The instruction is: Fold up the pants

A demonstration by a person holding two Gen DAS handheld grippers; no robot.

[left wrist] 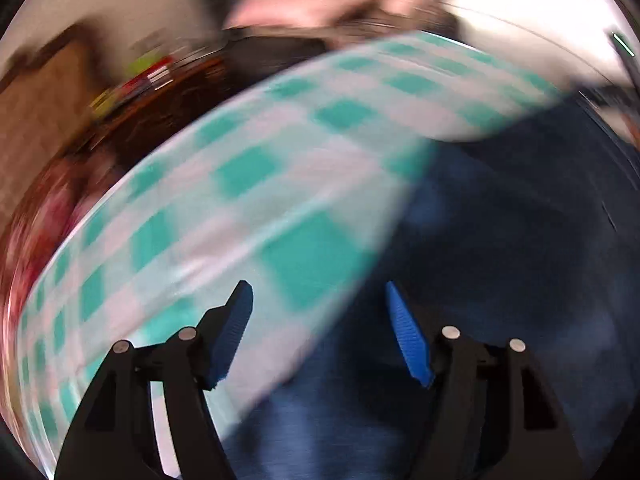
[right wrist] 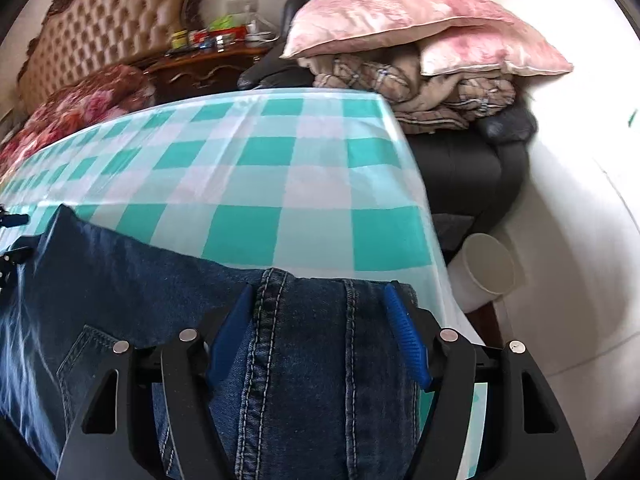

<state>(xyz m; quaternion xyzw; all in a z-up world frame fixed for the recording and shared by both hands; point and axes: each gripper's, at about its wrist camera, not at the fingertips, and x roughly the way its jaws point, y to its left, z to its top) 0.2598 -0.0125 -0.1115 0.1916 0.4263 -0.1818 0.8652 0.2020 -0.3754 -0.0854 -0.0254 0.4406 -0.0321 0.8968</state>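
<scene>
Dark blue denim pants [right wrist: 132,280] lie on a table with a teal and white checked cloth [right wrist: 260,168]. In the right wrist view my right gripper [right wrist: 320,300] stands open, with a stitched fold of the denim lying between its blue fingers [right wrist: 404,332] near the table's right edge. The left wrist view is blurred by motion. There my left gripper [left wrist: 320,300] is open and empty, above the edge of the pants [left wrist: 500,260] where they meet the checked cloth [left wrist: 240,200].
A black armchair [right wrist: 472,164] piled with blankets and pink pillows [right wrist: 400,12] stands behind the table's right corner. A white bin [right wrist: 486,266] sits on the floor at the right. A tufted headboard [right wrist: 108,20] and a cluttered wooden nightstand [right wrist: 208,64] are at the back left.
</scene>
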